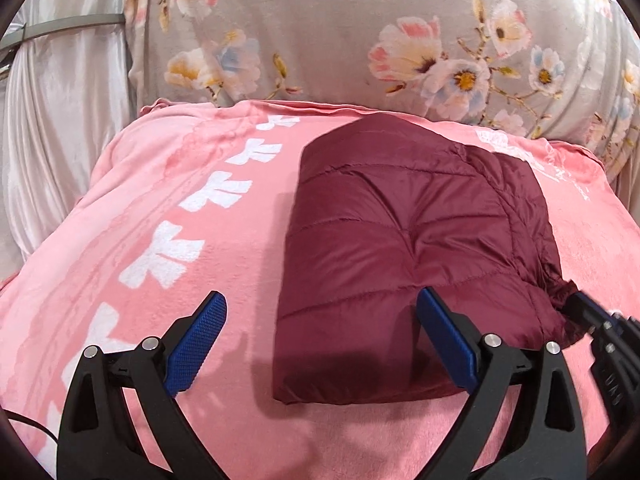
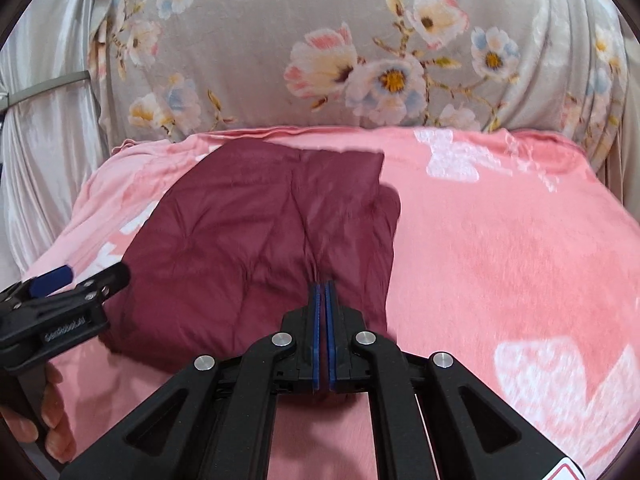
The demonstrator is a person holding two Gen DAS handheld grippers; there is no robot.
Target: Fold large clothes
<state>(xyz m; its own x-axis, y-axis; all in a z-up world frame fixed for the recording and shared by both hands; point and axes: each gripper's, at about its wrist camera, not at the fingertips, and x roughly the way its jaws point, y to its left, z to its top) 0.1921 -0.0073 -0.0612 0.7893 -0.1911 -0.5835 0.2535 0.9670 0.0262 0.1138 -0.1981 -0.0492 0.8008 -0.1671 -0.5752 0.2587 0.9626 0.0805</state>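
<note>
On the pink blanket (image 1: 168,184): jacket (image 1: 400,248) folded into a compact block. Right tongs (image 2: 324,286) pressed together, pinching its near edge; left tongs (image 1: 320,320) spread wide above its near-left corner. Probably final tidying; next, likely release and smooth flat.

A pink blanket (image 1: 140,208) covers what seems a bed; a folded maroon jacket (image 1: 400,232) lies on it.
</note>
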